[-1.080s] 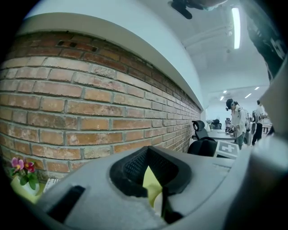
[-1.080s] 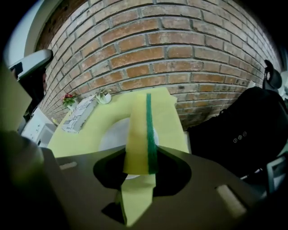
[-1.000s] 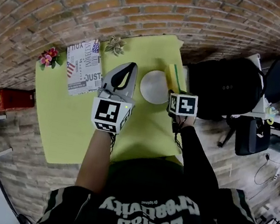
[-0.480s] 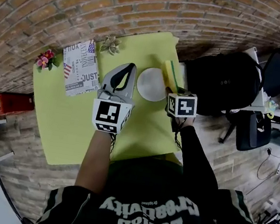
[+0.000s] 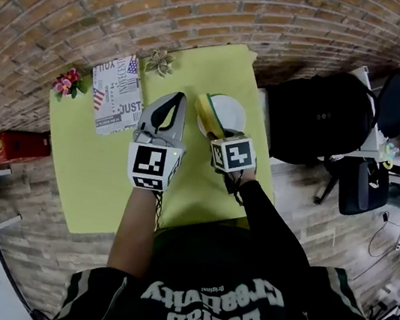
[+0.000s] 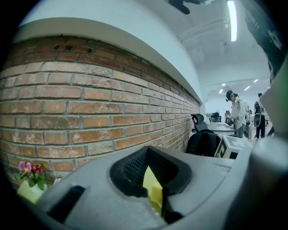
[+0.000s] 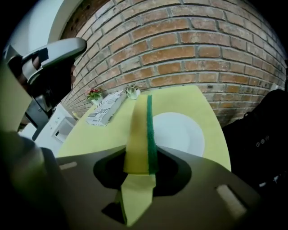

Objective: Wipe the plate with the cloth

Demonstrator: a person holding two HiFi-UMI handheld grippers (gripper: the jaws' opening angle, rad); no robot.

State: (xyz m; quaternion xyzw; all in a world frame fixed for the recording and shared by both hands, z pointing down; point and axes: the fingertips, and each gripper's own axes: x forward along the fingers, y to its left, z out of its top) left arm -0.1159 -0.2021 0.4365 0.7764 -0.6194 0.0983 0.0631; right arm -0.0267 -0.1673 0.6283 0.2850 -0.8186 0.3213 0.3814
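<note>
The right gripper (image 5: 217,133) is clamped on a yellow sponge (image 5: 208,111) with a green scouring layer, held on edge with the green side towards the person's right. In the head view the sponge overlaps the left rim of the round white plate (image 5: 233,112); whether it touches the plate cannot be told. The plate lies on the yellow-green surface (image 5: 92,168), near its far right corner by the brick wall (image 5: 97,1).

The left gripper (image 5: 178,100) is over the surface just left of the plate, its jaws together and holding nothing; only a sliver of yellow surface shows through them.

At the far left lies a printed packet (image 5: 115,93) with a flag motif and the word "JUST". Pink flowers (image 5: 66,82) sit at its left. The person's dark shirt (image 5: 220,311) carries white lettering including "Creativity".
</note>
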